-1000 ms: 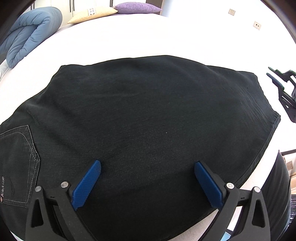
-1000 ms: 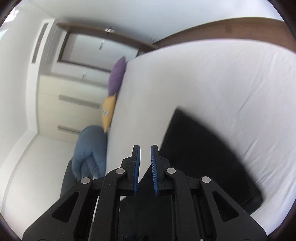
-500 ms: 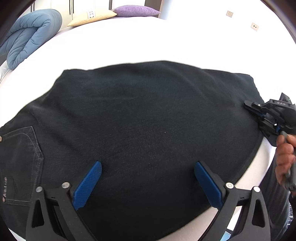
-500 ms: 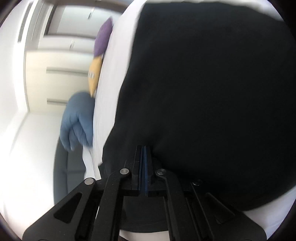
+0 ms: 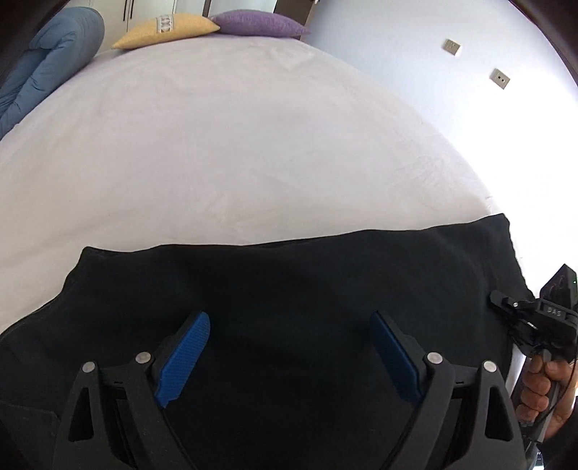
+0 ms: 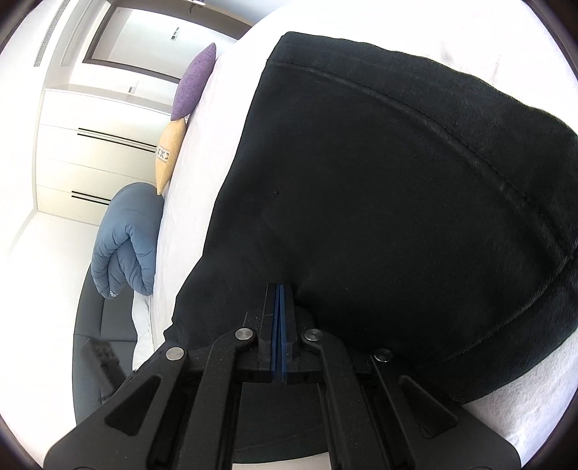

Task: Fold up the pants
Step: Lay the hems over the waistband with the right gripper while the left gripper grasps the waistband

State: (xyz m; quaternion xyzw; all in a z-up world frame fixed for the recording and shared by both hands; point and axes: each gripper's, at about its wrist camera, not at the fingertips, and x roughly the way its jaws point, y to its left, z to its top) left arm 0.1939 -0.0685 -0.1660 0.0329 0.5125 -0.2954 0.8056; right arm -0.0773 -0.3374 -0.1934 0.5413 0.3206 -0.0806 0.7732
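The black denim pants point(image 5: 289, 307) lie spread flat on the white-sheeted bed point(image 5: 234, 144), occupying the near edge of the bed. Their far edge runs straight across the sheet, and a stitched seam is visible along the cloth in the right wrist view. The flat layout gives both tools access to the edges needed for a fold.

The left hand-held gripper point(image 5: 290, 356) hovers over the middle of the pants with its blue-padded fingers point(image 5: 182, 356) spread wide and nothing between them. This posture appears to be a ready position: the jaws are open far enough to take a bunched layer of cloth once a grasp point is chosen.

The right hand-held gripper point(image 6: 280, 318) is at the right end of the pants, near the right edge of the bed. Its fingers are pressed together, with only a thin blue line between the pads. The black cloth rises directly ahead of the tips, so the jaws appear to pinch the edge of the pants, probably to lift that end and carry it across. The person's hand point(image 5: 542, 390) grips the tool handle from below.

A rolled blue quilt point(image 6: 126, 235), a yellow cushion point(image 5: 166, 30) and a purple cushion point(image 5: 256, 23) sit at the far-left corner of the bed, well apart from the pants.
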